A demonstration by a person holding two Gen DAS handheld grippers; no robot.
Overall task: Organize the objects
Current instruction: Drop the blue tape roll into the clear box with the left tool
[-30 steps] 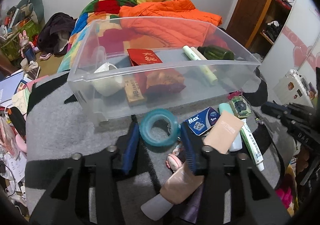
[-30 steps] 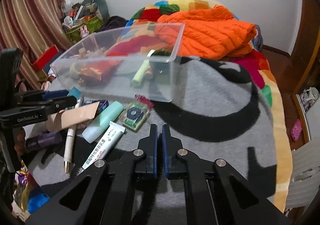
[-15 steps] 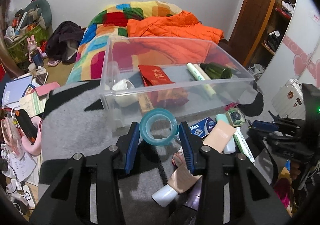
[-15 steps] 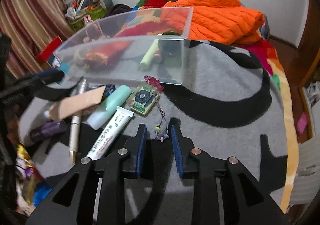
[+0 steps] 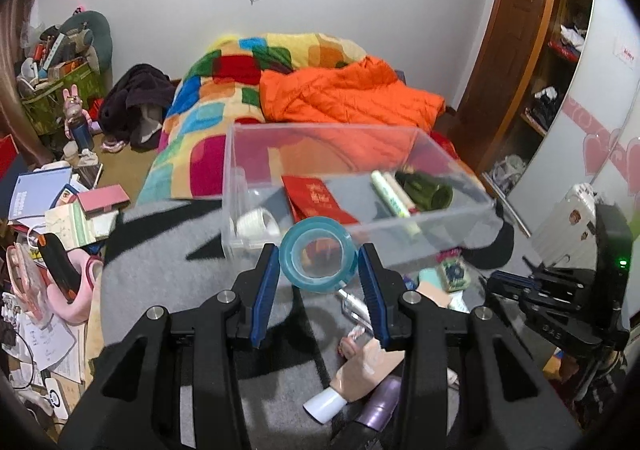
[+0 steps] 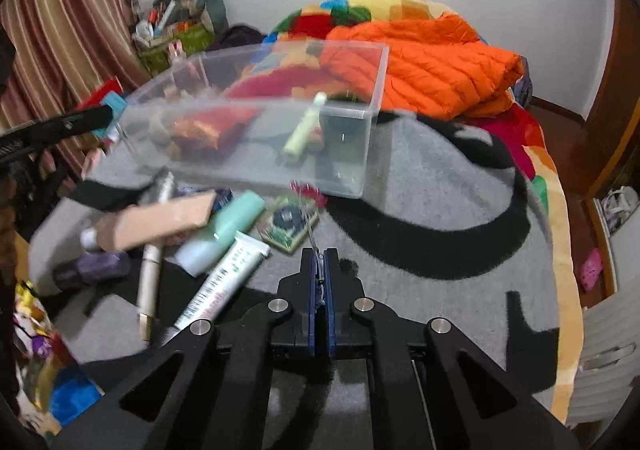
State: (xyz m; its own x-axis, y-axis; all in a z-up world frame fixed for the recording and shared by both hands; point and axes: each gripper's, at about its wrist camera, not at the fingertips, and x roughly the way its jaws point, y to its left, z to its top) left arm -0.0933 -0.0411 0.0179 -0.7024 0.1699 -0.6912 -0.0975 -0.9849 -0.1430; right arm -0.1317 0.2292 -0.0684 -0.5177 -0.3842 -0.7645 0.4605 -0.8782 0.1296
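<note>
My left gripper (image 5: 318, 270) is shut on a teal tape roll (image 5: 318, 255), held upright above the grey blanket just in front of the clear plastic bin (image 5: 444, 236). The bin (image 6: 256, 170) holds a red envelope (image 5: 314, 198), a white cup (image 5: 258, 222), a pale green tube (image 5: 394, 200) and a dark green bottle (image 5: 428, 190). My right gripper (image 6: 319, 264) is shut on the thin cord of a green embroidered charm (image 6: 289, 224) that lies on the blanket near the bin's corner. From the left wrist view the right gripper (image 5: 504, 284) sits at the far right.
Loose on the blanket left of the charm lie a beige tube (image 6: 160, 218), a mint tube (image 6: 224, 228), a white toothpaste tube (image 6: 224, 282), a pen (image 6: 150, 270) and a purple bottle (image 6: 92, 268). An orange jacket (image 6: 432, 66) is behind the bin. Clutter covers the floor (image 5: 48, 210) at left.
The left gripper rose with the tape roll off the blanket, up to the bin's front wall. The right gripper opened beside the charm's cord, then closed on it.
</note>
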